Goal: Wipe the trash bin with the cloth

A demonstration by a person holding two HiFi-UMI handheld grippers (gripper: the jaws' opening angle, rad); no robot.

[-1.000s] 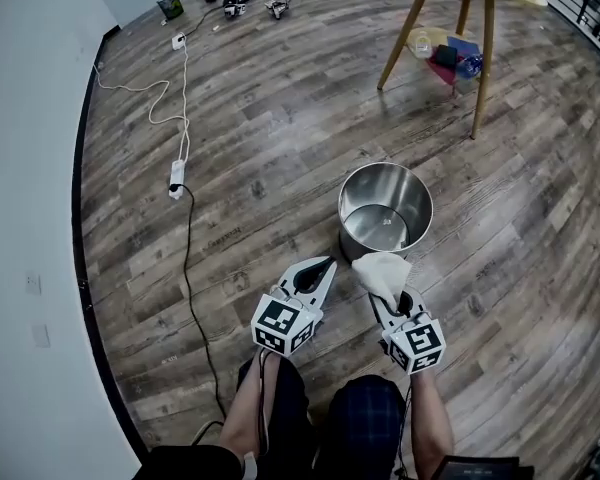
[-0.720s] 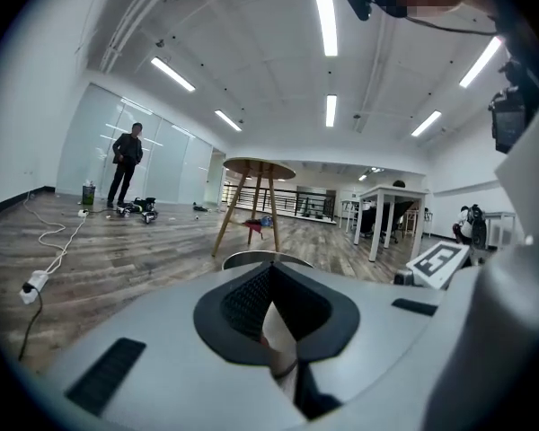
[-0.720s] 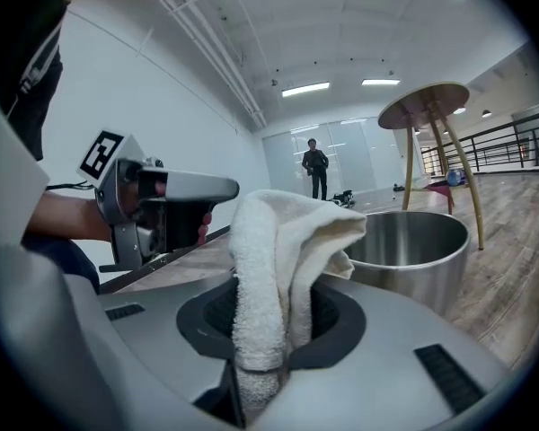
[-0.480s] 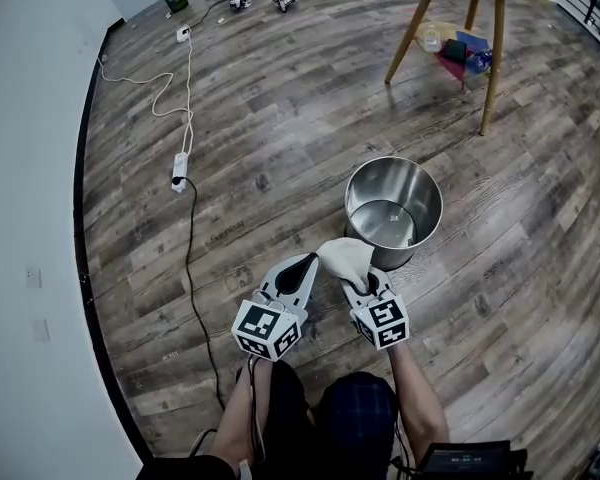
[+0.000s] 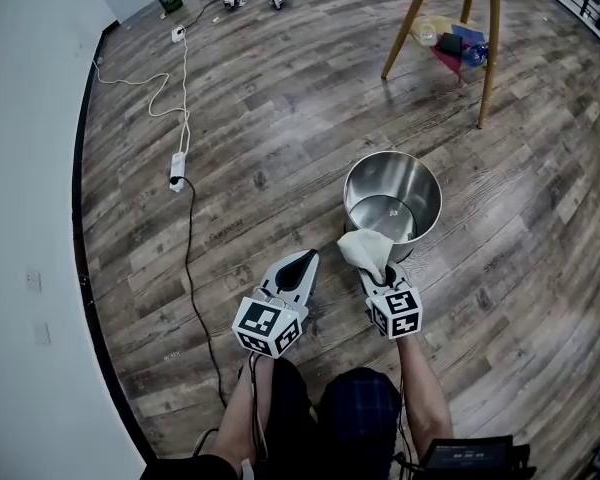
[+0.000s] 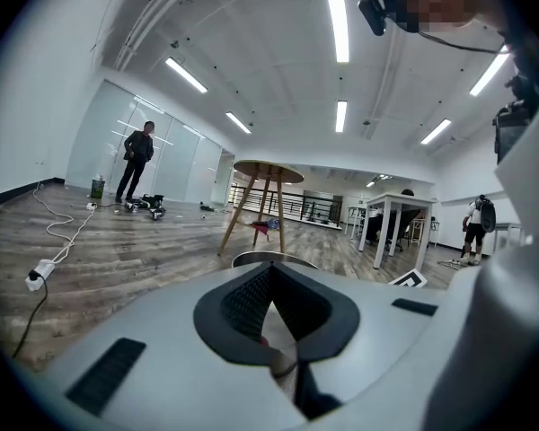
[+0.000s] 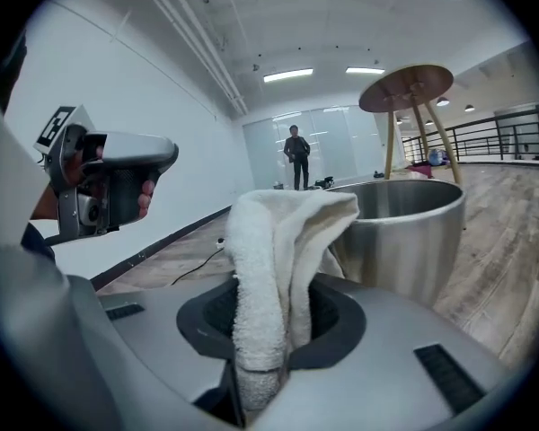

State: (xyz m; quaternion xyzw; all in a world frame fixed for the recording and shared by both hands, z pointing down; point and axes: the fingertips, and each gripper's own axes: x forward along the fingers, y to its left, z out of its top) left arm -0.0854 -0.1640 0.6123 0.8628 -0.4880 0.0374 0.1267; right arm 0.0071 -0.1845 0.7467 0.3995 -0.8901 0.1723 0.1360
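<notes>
On wood floor [image 5: 260, 118], shiny trash bin [image 5: 392, 155] stands upright. Right gripper [image 5: 378, 274] pinches white cloth [image 5: 367, 249], right at bin's near side. Left gripper [image 5: 304, 262] just beside, jaws closed, nothing inside.

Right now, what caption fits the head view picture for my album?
The right hand-held gripper holds a cloth beside the bin; the left hand-held gripper is shut.

trash bin [image 5: 392, 208] right of centre | cloth [image 5: 368, 252] at its near side, in right gripper [image 5: 378, 274] | left gripper [image 5: 306, 260] left of cloth | table [image 5: 492, 58] far right | power strip [image 5: 177, 175] far left
</notes>
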